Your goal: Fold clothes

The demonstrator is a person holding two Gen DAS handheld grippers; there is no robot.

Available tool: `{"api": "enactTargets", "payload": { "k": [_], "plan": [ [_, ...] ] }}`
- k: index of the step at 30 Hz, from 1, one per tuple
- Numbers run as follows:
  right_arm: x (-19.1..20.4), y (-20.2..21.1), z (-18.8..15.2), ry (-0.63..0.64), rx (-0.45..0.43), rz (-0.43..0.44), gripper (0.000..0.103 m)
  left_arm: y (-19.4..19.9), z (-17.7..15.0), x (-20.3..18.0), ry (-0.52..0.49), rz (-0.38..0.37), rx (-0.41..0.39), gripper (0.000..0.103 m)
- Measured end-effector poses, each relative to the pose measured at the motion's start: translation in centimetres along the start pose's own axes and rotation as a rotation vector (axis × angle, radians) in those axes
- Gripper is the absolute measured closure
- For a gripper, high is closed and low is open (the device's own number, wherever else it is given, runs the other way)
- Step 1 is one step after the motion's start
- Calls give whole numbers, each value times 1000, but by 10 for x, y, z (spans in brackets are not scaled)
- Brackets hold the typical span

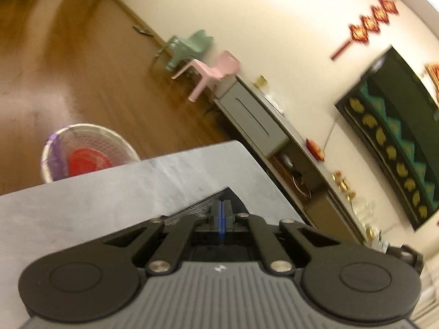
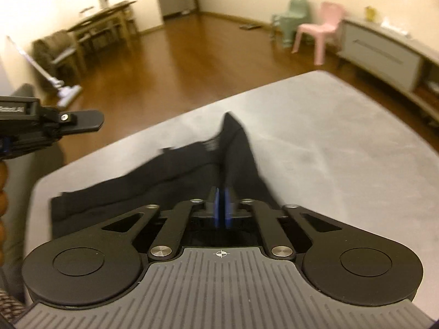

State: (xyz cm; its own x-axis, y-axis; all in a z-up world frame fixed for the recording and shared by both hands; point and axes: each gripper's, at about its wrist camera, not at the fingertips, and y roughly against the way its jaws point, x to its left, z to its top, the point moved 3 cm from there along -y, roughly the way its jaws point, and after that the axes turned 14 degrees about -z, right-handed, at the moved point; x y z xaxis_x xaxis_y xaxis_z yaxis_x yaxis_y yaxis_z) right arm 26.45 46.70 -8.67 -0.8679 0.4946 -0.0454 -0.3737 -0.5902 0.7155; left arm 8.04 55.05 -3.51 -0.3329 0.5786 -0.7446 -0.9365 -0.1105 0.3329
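A black garment (image 2: 192,161) lies on the grey table (image 2: 329,142), stretched from the left edge toward the middle, one end lifted. My right gripper (image 2: 221,205) is shut on a fold of the garment and holds it up off the table. In the left wrist view my left gripper (image 1: 222,211) is shut on a corner of the same black garment (image 1: 203,205), whose ribbed hem shows beside the blue pads. The left gripper also shows at the left edge of the right wrist view (image 2: 49,123), above the floor beyond the table.
A mesh waste basket (image 1: 82,153) with red contents stands on the wooden floor past the table edge. A pink chair (image 2: 321,33) and a green chair (image 2: 290,19) stand by the wall. A low grey cabinet (image 2: 384,54) runs along the right. A dining table (image 2: 104,19) stands far left.
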Motion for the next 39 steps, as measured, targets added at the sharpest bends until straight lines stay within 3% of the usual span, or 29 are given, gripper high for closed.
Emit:
{"api": "enactTargets", "payload": {
  "k": [1, 2, 6, 7, 9, 10, 13, 14, 15, 16, 20, 22, 24, 25, 27, 30, 34, 35, 36, 38, 39],
  "plan": [
    [5, -4, 1, 10, 6, -2, 53, -1, 2, 6, 24, -2, 2, 102],
    [11, -12, 2, 22, 9, -28, 44, -1, 3, 8, 35, 0, 6, 102],
    [30, -40, 2, 84, 51, -111, 44, -3, 5, 16, 63, 3, 22, 96],
    [34, -46, 2, 98, 66, -130, 46, -4, 6, 17, 66, -2, 26, 94],
    [36, -52, 0, 110, 101, -150, 74, -6, 5, 17, 58, -8, 35, 89],
    [39, -43, -1, 109, 82, -136, 103, -7, 4, 17, 54, -11, 40, 87],
    [57, 4, -5, 159, -55, -131, 103, -8, 4, 11, 23, -29, 53, 82],
    [66, 21, -9, 179, -98, -115, 103, -10, 3, 8, 1, -38, 64, 75],
    [79, 37, -19, 205, -122, -99, 103, -13, 2, 4, -26, -43, 87, 64],
    [91, 49, -29, 231, -142, -90, 103, -17, -2, 0, -47, -48, 118, 61],
    [131, 68, -71, 342, -190, -135, 103, -37, -27, -16, -146, -100, 269, 57],
    [142, 70, -86, 353, -205, -150, 103, -43, -38, -23, -230, -71, 299, 60],
    [146, 74, -94, 355, -219, -162, 103, -48, -46, -26, -293, -38, 320, 102],
    [147, 76, -97, 355, -227, -168, 103, -48, -47, -26, -300, -35, 318, 102],
    [149, 80, -102, 356, -242, -181, 103, -40, -41, -26, -291, -28, 275, 103],
    [143, 103, -100, 335, -321, -180, 103, -5, -20, -21, -155, -81, 151, 102],
    [135, 132, -85, 312, -397, -166, 103, 17, -5, -17, -71, -63, 12, 102],
    [134, 132, -81, 319, -403, -183, 103, 17, -2, -16, -53, -66, -14, 94],
    [130, 127, -75, 331, -400, -213, 103, 17, 1, -14, -33, -70, -40, 74],
    [122, 115, -63, 351, -389, -273, 103, 16, 6, -11, 9, -78, -91, 57],
    [112, 102, -51, 346, -368, -302, 103, 16, 8, -10, 30, -82, -117, 57]
  ]
}}
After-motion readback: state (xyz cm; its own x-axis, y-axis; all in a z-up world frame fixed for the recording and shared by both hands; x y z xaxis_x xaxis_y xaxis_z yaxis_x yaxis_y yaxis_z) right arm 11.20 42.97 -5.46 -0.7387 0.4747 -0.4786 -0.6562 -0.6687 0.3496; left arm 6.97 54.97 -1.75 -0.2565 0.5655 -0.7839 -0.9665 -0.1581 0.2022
